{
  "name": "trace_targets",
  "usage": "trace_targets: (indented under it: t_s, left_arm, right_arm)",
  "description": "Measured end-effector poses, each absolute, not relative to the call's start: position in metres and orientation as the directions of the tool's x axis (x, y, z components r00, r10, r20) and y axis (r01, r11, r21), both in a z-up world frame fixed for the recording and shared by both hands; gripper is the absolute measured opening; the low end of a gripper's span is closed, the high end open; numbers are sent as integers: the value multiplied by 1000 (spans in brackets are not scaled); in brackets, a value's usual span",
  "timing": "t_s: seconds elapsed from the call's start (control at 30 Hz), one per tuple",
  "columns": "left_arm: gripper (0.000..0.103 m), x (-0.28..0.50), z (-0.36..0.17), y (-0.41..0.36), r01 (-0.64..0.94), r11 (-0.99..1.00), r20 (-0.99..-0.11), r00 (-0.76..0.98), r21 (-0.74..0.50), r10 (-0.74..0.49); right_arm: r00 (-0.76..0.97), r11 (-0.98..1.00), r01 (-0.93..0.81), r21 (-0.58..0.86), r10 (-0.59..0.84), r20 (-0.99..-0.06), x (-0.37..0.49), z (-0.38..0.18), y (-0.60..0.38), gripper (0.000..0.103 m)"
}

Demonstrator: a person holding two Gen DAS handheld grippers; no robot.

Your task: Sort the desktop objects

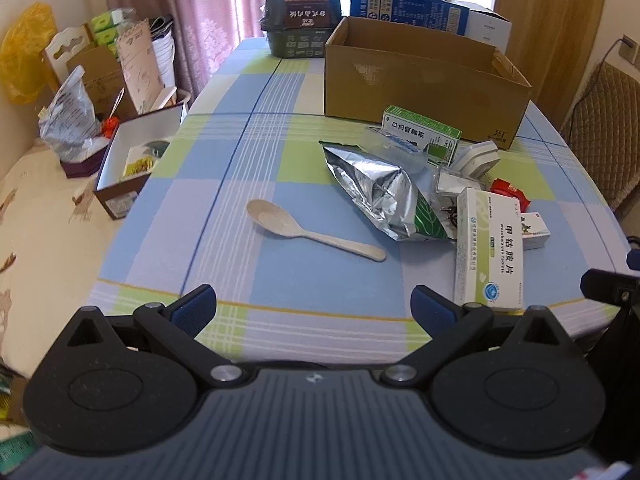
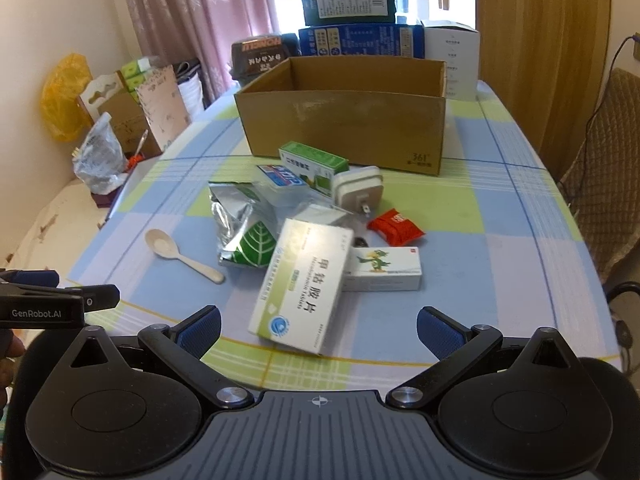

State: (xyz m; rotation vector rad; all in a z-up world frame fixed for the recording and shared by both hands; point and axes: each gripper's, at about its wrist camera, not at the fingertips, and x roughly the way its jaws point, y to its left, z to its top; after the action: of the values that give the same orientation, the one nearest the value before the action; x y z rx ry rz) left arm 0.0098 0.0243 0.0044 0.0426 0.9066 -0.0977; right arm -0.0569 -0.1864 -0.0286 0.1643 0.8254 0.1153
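Note:
A heap of small things lies on the checked tablecloth (image 1: 224,184) before an open cardboard box (image 1: 424,80) (image 2: 344,116). In it are a beige spoon (image 1: 312,234) (image 2: 180,254), a silver foil bag (image 1: 380,196) (image 2: 240,228), a white-green tablet box (image 1: 490,252) (image 2: 302,288), a green medicine box (image 1: 420,132) (image 2: 312,162), a parrot-printed box (image 2: 382,268), a red packet (image 2: 396,226) and a white plug (image 2: 358,190). My left gripper (image 1: 314,308) is open at the near table edge, short of the spoon. My right gripper (image 2: 318,330) is open, just short of the tablet box.
Stacked cartons (image 2: 360,20) and a dark carton (image 1: 302,24) stand behind the cardboard box. Left of the table sit an open white box (image 1: 136,156), bags and paper clutter (image 1: 72,120). A padded chair (image 2: 600,176) stands at the right. The left gripper's body (image 2: 44,300) shows in the right wrist view.

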Motion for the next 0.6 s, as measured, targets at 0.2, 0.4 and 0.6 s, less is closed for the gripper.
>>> trace_targets:
  t_s: [0.2,0.4,0.6]
  left_arm:
    - [102,19,4,30,182,983,-773,627,28,-94]
    - [102,31,3,36,265,957,-785,615,118,-74]
    - [102,46,-2,42,323,932,-794,604,165,-68]
  right_arm:
    - [666,977,-67,201,194,-721,-48,-31,-179,101]
    - [651,979,-84,185,195,-734,-38,-40,-172,101]
    - [634,981,-86,177,190,-750,-25,-50,-167,101]
